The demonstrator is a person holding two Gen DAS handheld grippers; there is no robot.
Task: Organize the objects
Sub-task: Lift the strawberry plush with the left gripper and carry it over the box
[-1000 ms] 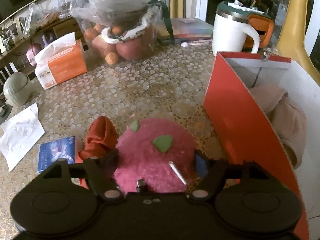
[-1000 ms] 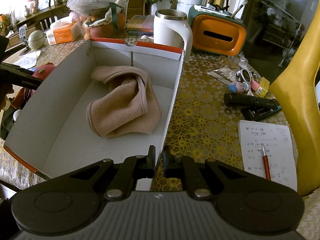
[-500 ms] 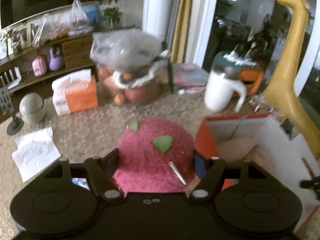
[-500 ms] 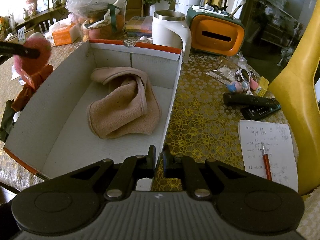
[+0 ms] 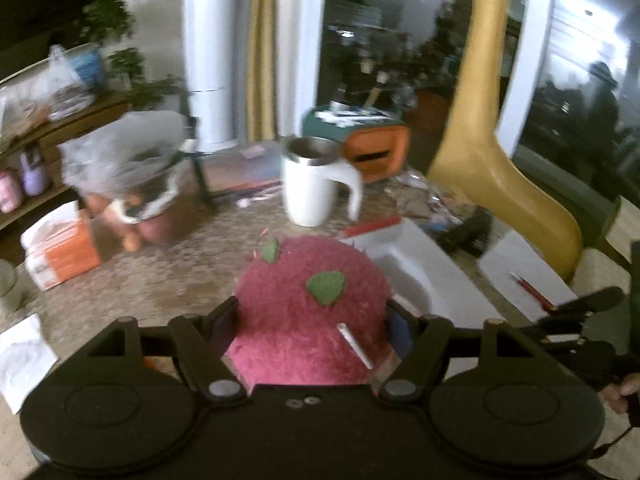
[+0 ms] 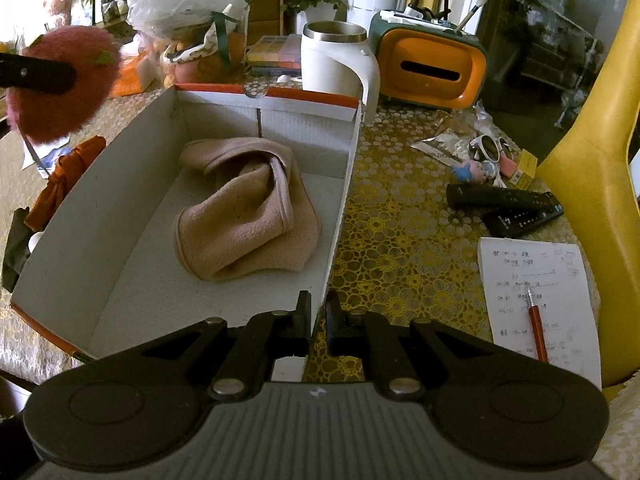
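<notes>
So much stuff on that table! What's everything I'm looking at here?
plush toy: one, fuzzy pink with green leaves, in the air left of the box
box: one, white inside with orange edge, on the table
fleece cloth: one, beige, inside the box
mug: one, white with steel rim, behind the box
tissue holder: one, orange and green, right of the mug
remote controls: two, black, right of the box
notepad: one, white, red pen on it
orange cloth: one, left of the box
left gripper: black, closed on the plush toy
right gripper: black, pinching the box's wall
</notes>
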